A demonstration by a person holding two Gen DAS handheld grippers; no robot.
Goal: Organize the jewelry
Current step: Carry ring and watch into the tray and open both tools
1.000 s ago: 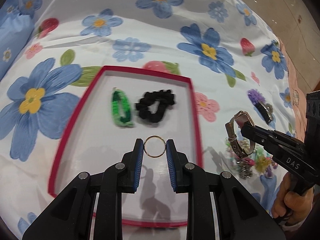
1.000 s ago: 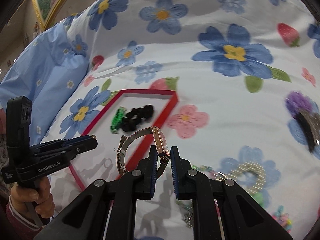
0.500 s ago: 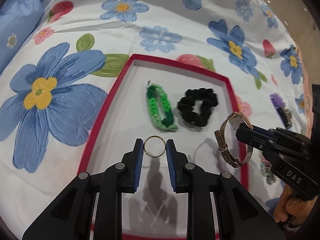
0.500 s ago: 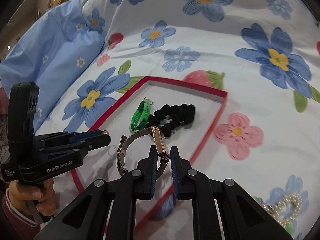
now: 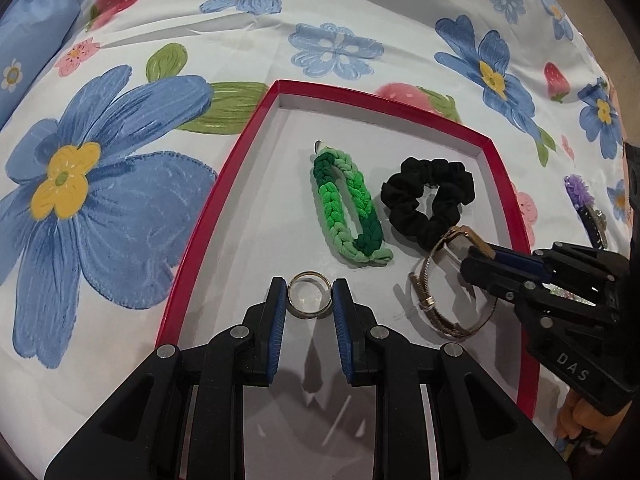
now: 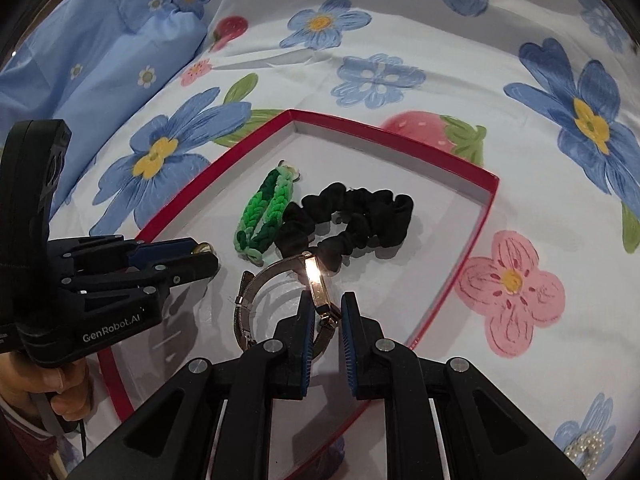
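A red-rimmed tray (image 5: 224, 196) with a white floor lies on the flowered bedsheet. In it are a green braided band (image 5: 348, 208) and a black scrunchie (image 5: 430, 196). My left gripper (image 5: 310, 300) is shut on a gold ring (image 5: 310, 299), held low over the tray's near part. My right gripper (image 6: 324, 312) has its jaws slightly parted around a gold wristwatch (image 6: 316, 284), which rests on the tray floor just right of the ring; the watch also shows in the left wrist view (image 5: 440, 280). The tray shows in the right wrist view (image 6: 472, 240).
A blue pillow (image 6: 100, 48) lies at the far left. A purple hair clip (image 5: 584, 200) lies on the sheet right of the tray, and a pearl piece (image 6: 584, 452) lies at the lower right. The person's hands hold both gripper handles.
Both grippers moved in and down over the tray. The watch came from outside the right rim onto the tray floor, and the right jaws have parted a little.
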